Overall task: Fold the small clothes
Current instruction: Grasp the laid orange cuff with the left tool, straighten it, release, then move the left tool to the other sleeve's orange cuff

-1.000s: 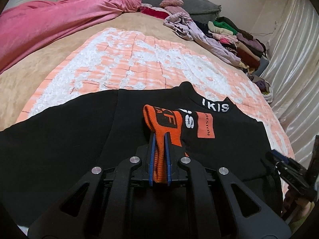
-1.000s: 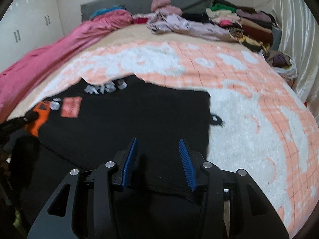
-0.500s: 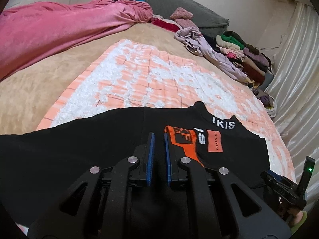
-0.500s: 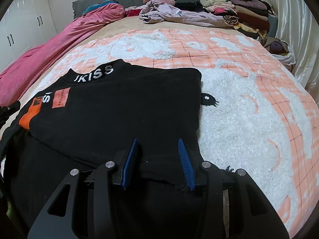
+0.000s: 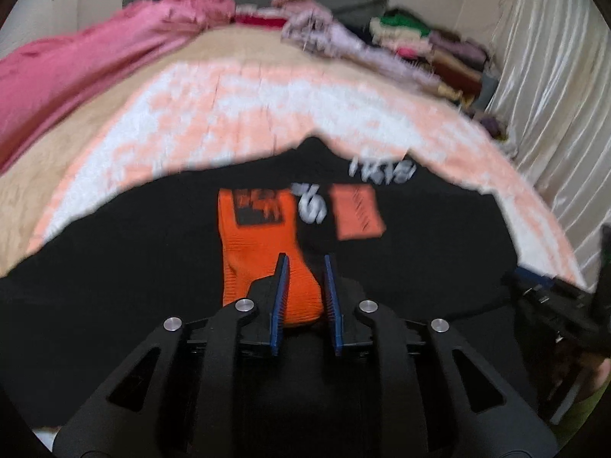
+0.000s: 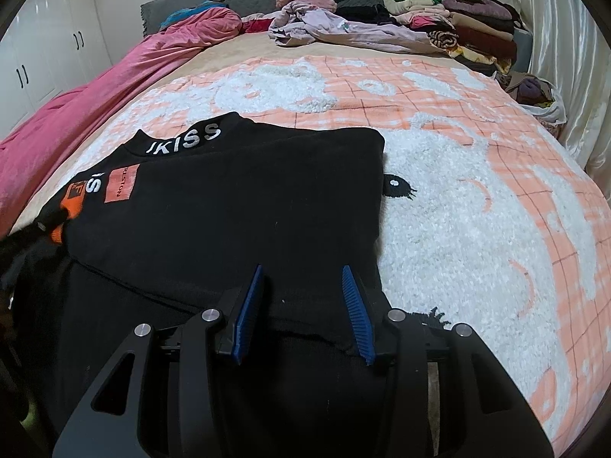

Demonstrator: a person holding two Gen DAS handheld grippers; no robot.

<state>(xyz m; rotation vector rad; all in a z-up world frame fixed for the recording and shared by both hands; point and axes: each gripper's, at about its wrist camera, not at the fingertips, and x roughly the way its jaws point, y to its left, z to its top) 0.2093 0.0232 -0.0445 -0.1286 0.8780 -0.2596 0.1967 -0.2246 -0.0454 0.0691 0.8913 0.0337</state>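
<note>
A black sweater [image 6: 229,210] with white "IKISS" collar lettering lies partly folded on the peach and white blanket [image 6: 477,198]. It also shows in the blurred left wrist view [image 5: 420,248]. Its orange cuff [image 5: 259,244] lies flat on the black fabric. My left gripper [image 5: 305,263] is open, its jaws on either side of the cuff's near end. My right gripper [image 6: 301,274] is open and empty over the sweater's lower right part. The left gripper shows at the left edge of the right wrist view [image 6: 34,233].
A pink quilt [image 6: 95,103] runs along the bed's left side. Piles of clothes [image 6: 439,26] and a lilac garment [image 6: 336,30] lie at the head of the bed. A white curtain [image 6: 565,57] hangs at the right. White cupboards [image 6: 34,65] stand at the left.
My left gripper let go of the orange cuff, drew back, then opened wider and came over the cuff again. My right gripper stayed open over the sweater.
</note>
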